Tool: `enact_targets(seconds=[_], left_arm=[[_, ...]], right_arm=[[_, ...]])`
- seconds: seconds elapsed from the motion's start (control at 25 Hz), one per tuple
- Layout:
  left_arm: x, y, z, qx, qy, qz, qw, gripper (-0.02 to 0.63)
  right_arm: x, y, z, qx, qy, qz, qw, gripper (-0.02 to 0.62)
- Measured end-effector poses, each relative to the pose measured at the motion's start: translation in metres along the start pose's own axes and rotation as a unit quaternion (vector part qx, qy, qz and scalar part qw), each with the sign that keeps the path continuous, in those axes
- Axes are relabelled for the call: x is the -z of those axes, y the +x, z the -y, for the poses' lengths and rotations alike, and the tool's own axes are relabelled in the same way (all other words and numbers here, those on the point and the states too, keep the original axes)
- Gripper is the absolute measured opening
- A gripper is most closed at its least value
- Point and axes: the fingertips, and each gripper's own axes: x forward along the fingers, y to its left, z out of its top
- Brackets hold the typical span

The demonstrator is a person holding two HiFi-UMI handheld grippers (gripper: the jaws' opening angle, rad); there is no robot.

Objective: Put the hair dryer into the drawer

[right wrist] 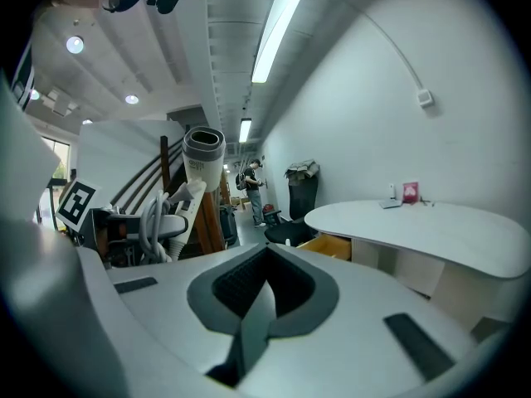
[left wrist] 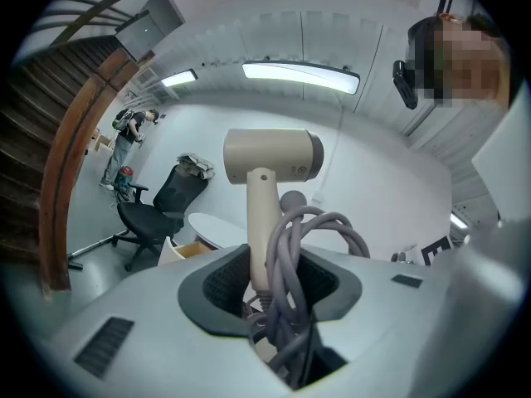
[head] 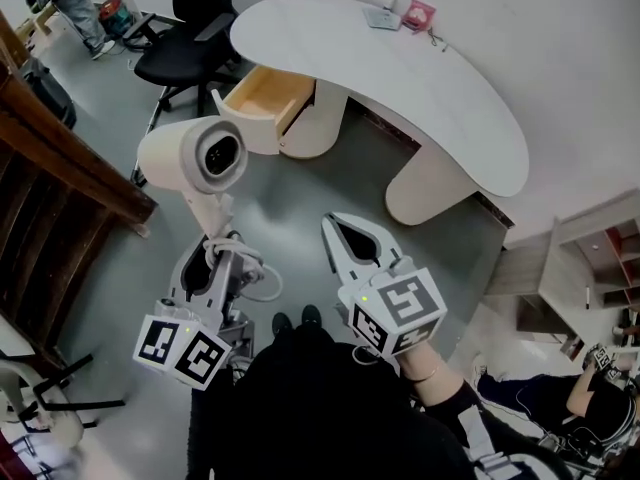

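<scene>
A cream hair dryer (head: 195,153) stands upright by its handle in my left gripper (head: 215,243), which is shut on the handle together with loops of the grey cord (head: 255,273). In the left gripper view the hair dryer (left wrist: 270,156) rises straight out of the left gripper (left wrist: 270,284), with the cord (left wrist: 319,230) bunched beside the handle. My right gripper (head: 340,230) is shut with nothing in it, to the right of the dryer. The open wooden drawer (head: 265,98) sticks out of the white curved desk (head: 420,78) ahead; the drawer (right wrist: 336,245) shows past the right gripper (right wrist: 265,259).
A black office chair (head: 190,38) stands left of the drawer. A dark wooden stair rail (head: 60,158) runs along the left. Small items, one of them pink (head: 418,13), lie at the desk's far end. A person (head: 75,3) stands at the back left. A shelf (head: 600,258) is at the right.
</scene>
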Motion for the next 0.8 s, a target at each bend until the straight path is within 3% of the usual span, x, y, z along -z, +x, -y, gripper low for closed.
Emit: enact_targets(seconds=[0.2,0.8], left_arm=[[-0.005,0.0,-0.003,-0.01,0.005,0.006,0.9999,0.153],[-0.018,0.007,-0.017,-0.042,0.006,0.03,0.9987,0.153]], right_arm=[[0.0,0.002,0.003,-0.019,0.003,-0.004,1.0,0.002],[-0.008,0.01,0.036,0.006,0.004,-0.006,1.0,0.002]])
